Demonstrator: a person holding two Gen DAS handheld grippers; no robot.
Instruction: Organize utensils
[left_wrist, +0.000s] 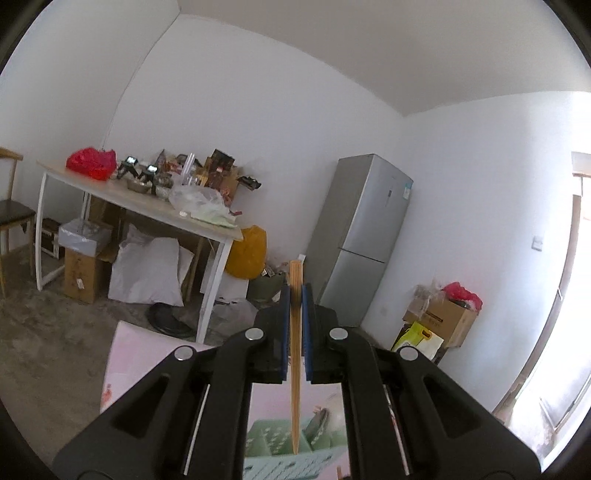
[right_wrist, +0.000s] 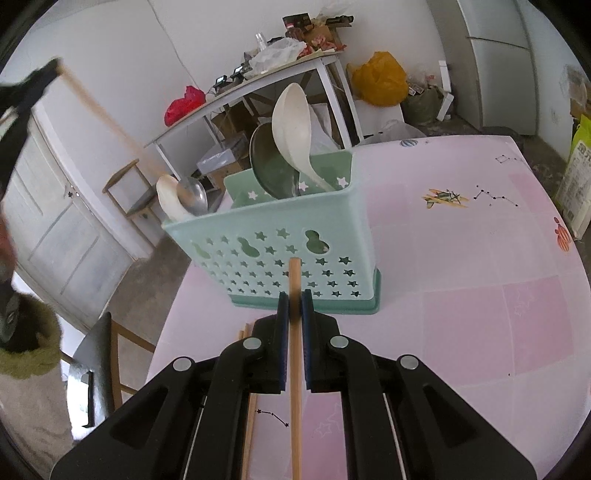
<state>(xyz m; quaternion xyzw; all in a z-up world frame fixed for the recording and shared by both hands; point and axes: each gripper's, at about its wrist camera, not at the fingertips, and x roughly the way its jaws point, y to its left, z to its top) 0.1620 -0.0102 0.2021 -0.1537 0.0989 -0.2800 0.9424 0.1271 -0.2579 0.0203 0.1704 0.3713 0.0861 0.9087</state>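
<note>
Two chopsticks in play, one per tool; right tool (right_wrist: 294, 302) is clamped on a wooden chopstick (right_wrist: 294, 350), blue pads tight against it, stick running straight along the finger line with its blunt end poking just past the tips; that end points at the front wall of the mint-green utensil caddy (right_wrist: 280, 254), which stands on the pink worktop (right_wrist: 461, 258) just ahead of the tool; caddy wall is punched with star and gourd cut-outs, darker green base; inside it, far compartment holds a large cream ladle (right_wrist: 291, 122) leaning on a dark round utensil (right_wrist: 271, 166); left compartment holds a small cream spoon (right_wrist: 168, 197) and a metal spoon (right_wrist: 192, 197), bowls up; more loose chopsticks (right_wrist: 251, 406) lie on the worktop just left of the right tool, below its left finger; left tool (left_wrist: 295, 297) likewise clamped on its own chopstick (left_wrist: 295, 350), stick end sticking out past the tips, other end hanging down toward the caddy top (left_wrist: 277, 439) seen below the fingers; from the right wrist view the left tool (right_wrist: 33, 85) sits up at far left, blurred, stick slanting down toward the caddy; beyond: cluttered white side table (left_wrist: 147, 210), silver fridge (left_wrist: 362, 236), cardboard boxes (left_wrist: 439, 317) on the floor.
</note>
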